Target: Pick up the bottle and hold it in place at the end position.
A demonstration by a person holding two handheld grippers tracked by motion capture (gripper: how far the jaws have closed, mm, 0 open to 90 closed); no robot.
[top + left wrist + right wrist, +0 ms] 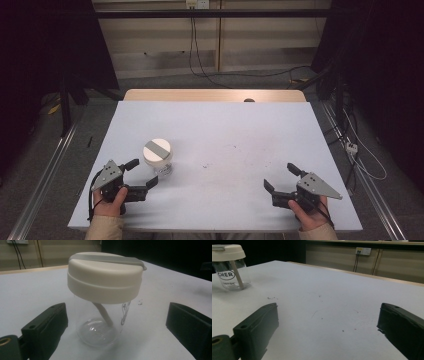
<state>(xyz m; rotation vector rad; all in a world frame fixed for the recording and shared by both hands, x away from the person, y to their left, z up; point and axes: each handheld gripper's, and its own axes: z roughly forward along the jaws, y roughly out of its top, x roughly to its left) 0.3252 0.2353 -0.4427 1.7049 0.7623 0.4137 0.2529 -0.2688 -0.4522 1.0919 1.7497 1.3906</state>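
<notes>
A clear glass jar [160, 161] with a cream lid crossed by a grey strip stands upright on the white table top [225, 130], left of centre. Its lid [105, 277] looms large in the left gripper view, and a pale straw-like stem hangs inside the glass. My left gripper [141, 173] is open just in front of the jar, jaws spread to either side without touching it. The jar [230, 267] also sits far off in the right gripper view, with printed lettering. My right gripper [281, 176] rests open near the front right, nothing between its jaws.
The white table top ends in a wooden edge [215, 95] at the back. Small dark specks [207, 165] mark the surface near the middle. Cables run across the floor [360, 155] on the right, and metal rails flank both sides.
</notes>
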